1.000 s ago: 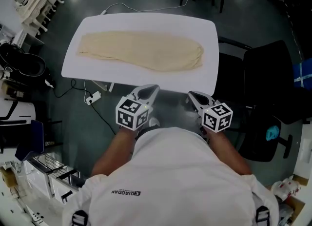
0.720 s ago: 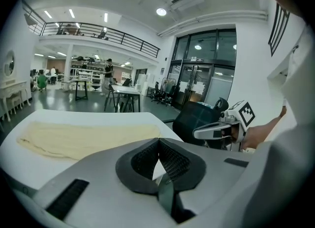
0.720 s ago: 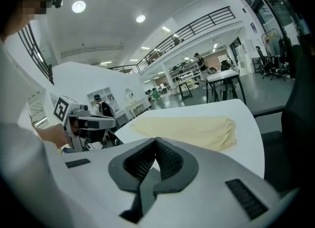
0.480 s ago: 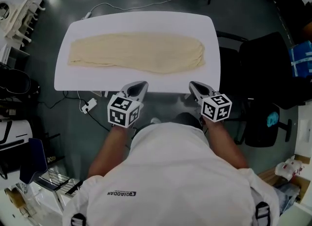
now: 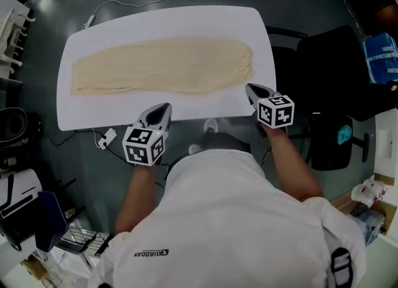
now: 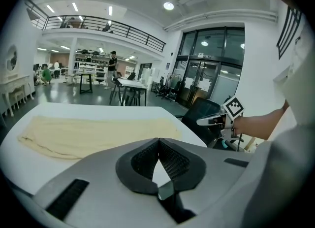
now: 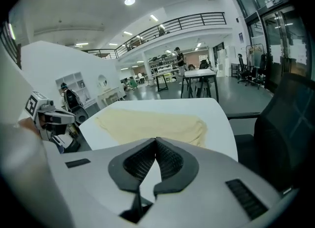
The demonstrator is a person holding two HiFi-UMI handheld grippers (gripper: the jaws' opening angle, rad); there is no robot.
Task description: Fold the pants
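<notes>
Now both tools (image 5: 164, 106) (image 5: 249, 87) seemingly nearer pants (image 5: 161, 64)

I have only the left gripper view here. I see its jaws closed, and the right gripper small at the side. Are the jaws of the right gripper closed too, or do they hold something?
Observer: The right gripper is shut, pads together, nothing between them.
Operator: How near is it to the pants?
Observer: In the head view its tip is over the near right corner of the table, close to the right end of the pants and not gripping it.
Operator: And my left gripper, is it on the cloth?
Observer: No. The left gripper is at the table's near edge, and a bare white strip lies between it and the pants.
</notes>
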